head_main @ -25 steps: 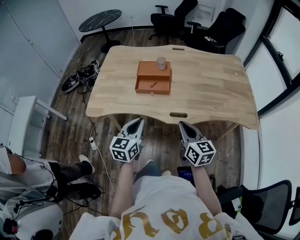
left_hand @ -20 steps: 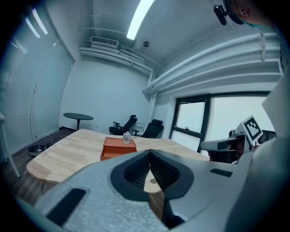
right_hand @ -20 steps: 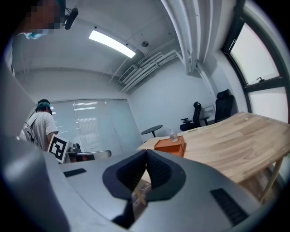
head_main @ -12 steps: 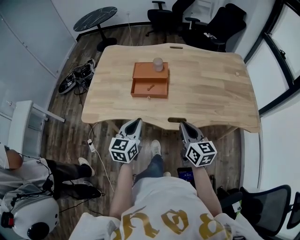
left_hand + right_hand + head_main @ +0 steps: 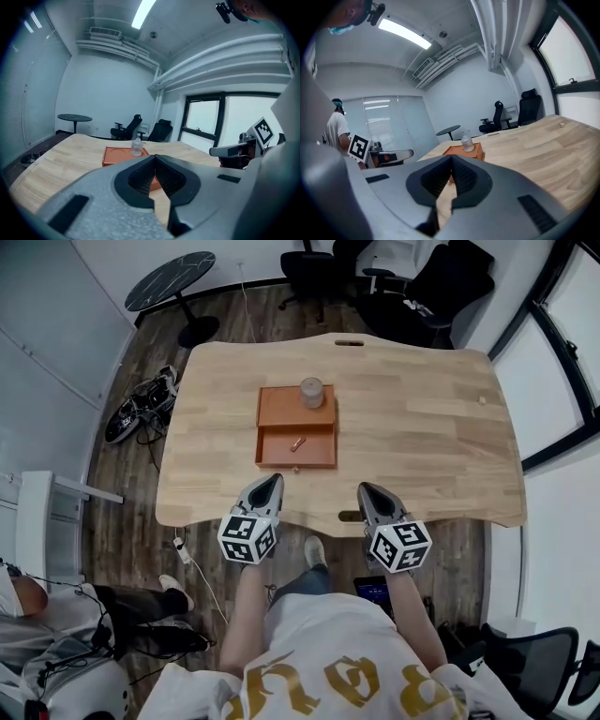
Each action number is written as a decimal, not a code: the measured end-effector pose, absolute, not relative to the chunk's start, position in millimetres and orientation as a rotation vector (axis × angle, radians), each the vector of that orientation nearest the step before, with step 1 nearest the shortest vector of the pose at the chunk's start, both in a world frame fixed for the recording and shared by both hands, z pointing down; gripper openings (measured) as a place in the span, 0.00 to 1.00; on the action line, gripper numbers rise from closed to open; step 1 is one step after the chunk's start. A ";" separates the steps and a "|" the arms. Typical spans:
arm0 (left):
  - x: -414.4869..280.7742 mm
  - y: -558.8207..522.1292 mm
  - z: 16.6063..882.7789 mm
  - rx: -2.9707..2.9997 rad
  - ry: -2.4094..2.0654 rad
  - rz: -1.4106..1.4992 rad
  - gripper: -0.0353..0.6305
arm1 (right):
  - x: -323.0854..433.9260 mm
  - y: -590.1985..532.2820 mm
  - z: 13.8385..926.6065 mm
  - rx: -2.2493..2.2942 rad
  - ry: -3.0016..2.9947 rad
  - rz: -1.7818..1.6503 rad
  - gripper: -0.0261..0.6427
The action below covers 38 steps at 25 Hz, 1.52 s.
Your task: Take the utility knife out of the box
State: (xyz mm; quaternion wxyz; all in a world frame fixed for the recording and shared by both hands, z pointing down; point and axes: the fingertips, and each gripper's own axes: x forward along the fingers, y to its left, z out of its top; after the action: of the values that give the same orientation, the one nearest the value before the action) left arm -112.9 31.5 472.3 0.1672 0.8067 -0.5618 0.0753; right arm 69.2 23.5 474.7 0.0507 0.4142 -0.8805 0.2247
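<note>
With the person now closer, the left tongs (image 5: pixel 270 482) and right tongs (image 5: pixel 366 491), both clenched on nothing, reach the worktop (image 5: pixel 422 427) edge, bringing the box (image 5: pixel 277 407) and its utility knife (image 5: pixel 297 443) just ahead, nearer the left.

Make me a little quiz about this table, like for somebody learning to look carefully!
1. True or false: the left hand-held gripper holds the small orange utility knife.
2. What stands on the flat orange box? A) a clear plastic bottle B) a mug C) a book
3. Fill in: the knife lies in the box's open ____.
Key: 1 false, it is shut and empty; 2 A; 3 drawer.
</note>
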 end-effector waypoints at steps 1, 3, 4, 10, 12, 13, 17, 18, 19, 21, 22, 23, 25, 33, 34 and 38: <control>-118.6 19.3 473.0 2.295 -1.597 0.215 0.07 | 62.5 11.6 475.6 1.258 -2.677 0.686 0.06; -127.8 -1.0 473.5 2.295 -1.594 0.214 0.07 | 51.3 -8.0 477.0 1.249 -2.673 0.690 0.06; -132.0 -10.1 473.9 2.294 -1.593 0.212 0.07 | 46.1 -16.7 477.9 1.244 -2.670 0.690 0.06; -152.5 -62.7 478.4 2.307 -1.567 0.195 0.07 | 23.1 -62.5 483.8 1.249 -2.646 0.675 0.06; -155.7 -76.6 479.5 2.317 -1.555 0.194 0.07 | 22.3 -73.6 485.2 1.266 -2.637 0.673 0.06; -156.5 -82.1 479.5 2.320 -1.549 0.193 0.07 | 23.3 -78.2 485.9 1.277 -2.632 0.676 0.06; -156.1 -95.2 478.5 2.333 -1.527 0.190 0.07 | 29.0 -88.3 487.5 1.321 -2.607 0.691 0.06; -155.9 -98.0 478.1 2.337 -1.524 0.188 0.07 | 29.3 -90.4 486.3 1.327 -2.607 0.686 0.06; -155.8 -100.8 477.9 2.341 -1.522 0.186 0.07 | 29.3 -92.7 484.8 1.330 -2.609 0.680 0.06; -155.5 -104.6 478.7 2.347 -1.518 0.186 0.07 | 29.6 -96.7 482.5 1.334 -2.616 0.671 0.06; -155.4 -105.6 479.5 2.350 -1.515 0.188 0.07 | 30.3 -98.0 482.3 1.336 -2.618 0.671 0.06; -155.4 -106.4 480.0 2.352 -1.513 0.190 0.07 | 30.9 -98.9 482.3 1.338 -2.620 0.674 0.06; -157.2 -107.3 479.4 2.354 -1.514 0.190 0.07 | 30.4 -100.1 481.6 1.335 -2.628 0.677 0.06; -158.8 -113.6 478.5 2.352 -1.542 0.167 0.07 | 25.9 -107.0 482.1 1.298 -2.645 0.641 0.06; -158.9 -113.6 477.1 2.351 -1.539 0.155 0.07 | 24.0 -108.1 480.9 1.294 -2.650 0.636 0.06; -153.2 -113.9 475.1 2.374 -1.515 0.156 0.07 | 18.5 -110.7 480.3 1.282 -2.656 0.631 0.06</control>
State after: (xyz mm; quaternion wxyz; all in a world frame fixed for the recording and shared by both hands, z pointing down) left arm -153.2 -113.9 475.1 0.1598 0.8308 -0.5304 0.0544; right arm 18.5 -110.7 480.3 0.0626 0.4241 -0.8789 0.2089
